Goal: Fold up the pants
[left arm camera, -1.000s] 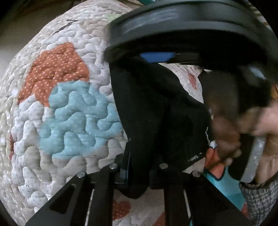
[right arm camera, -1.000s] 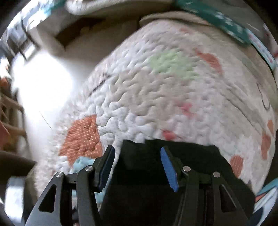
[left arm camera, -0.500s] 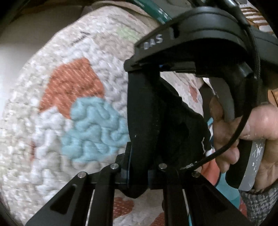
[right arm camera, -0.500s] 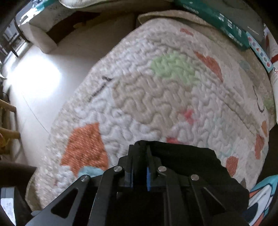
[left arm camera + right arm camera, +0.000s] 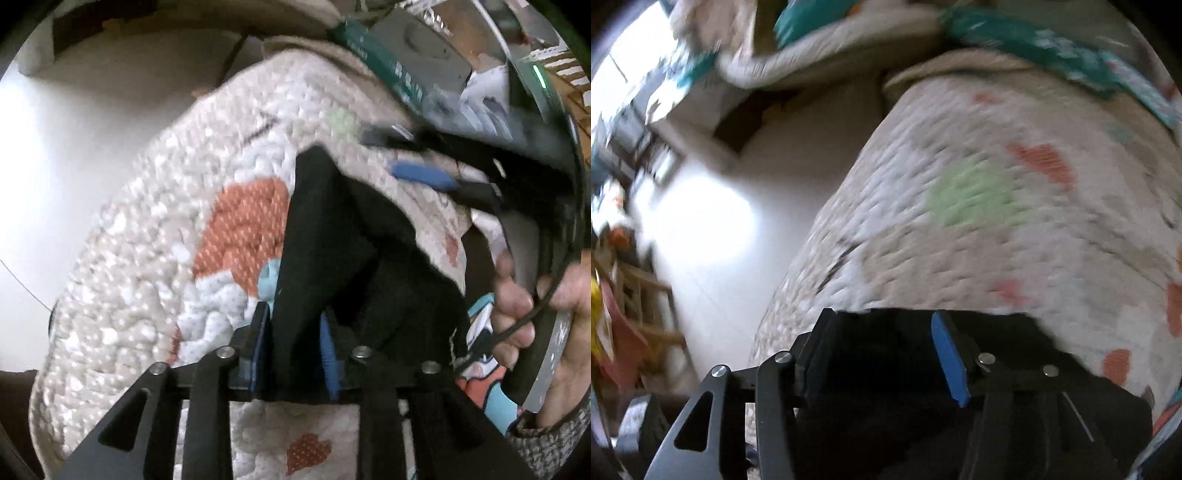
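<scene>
The black pants lie bunched on a quilted bedspread with orange, blue and green patches. My left gripper has its jaws parted around a raised fold of the pants, the blue pads a little off the cloth. My right gripper is open, its blue pad clear, just above the black pants. In the left wrist view the right gripper hovers past the far edge of the pants, held by a hand.
The quilt covers a bed. A pale floor lies to the left, with wooden furniture beyond. A teal box and clutter sit along the bed's far edge.
Both grippers were shut on the pants half a second ago and have now opened. The right gripper has lifted and swung away; both views are motion-blurred.
</scene>
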`<state>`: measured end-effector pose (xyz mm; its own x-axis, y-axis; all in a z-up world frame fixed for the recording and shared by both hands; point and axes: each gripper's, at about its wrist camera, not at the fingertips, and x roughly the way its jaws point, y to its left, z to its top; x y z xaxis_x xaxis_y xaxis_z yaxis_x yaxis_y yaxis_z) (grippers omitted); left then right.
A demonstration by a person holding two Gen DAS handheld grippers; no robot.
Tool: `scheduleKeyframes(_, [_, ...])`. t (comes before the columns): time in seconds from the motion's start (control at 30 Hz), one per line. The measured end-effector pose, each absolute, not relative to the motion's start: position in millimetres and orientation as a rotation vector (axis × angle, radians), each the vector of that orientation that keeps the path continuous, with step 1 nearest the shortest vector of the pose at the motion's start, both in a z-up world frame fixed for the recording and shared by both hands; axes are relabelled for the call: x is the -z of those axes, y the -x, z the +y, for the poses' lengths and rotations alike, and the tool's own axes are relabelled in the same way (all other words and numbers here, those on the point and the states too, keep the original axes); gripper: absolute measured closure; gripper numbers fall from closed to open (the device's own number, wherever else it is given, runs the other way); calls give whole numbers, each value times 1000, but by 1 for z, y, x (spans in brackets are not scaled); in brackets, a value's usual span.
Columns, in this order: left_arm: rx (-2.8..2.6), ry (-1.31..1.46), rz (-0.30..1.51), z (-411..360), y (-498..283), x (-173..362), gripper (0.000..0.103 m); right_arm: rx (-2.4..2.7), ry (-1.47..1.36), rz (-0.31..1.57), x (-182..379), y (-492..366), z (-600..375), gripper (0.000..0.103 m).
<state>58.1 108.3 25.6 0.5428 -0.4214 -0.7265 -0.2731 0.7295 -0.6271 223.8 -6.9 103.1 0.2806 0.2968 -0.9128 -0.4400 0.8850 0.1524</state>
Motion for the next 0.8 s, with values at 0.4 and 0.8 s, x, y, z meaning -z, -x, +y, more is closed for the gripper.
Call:
scheduleKeyframes(0.4, [50,614,1029,88,-58,-32,51,-394,21,1303,-37,-131,-96,48])
scheduleKeyframes(0.8, [123,516,1000,67,-50,-47,45,-186,-16,1121,-104,-120,-203,43])
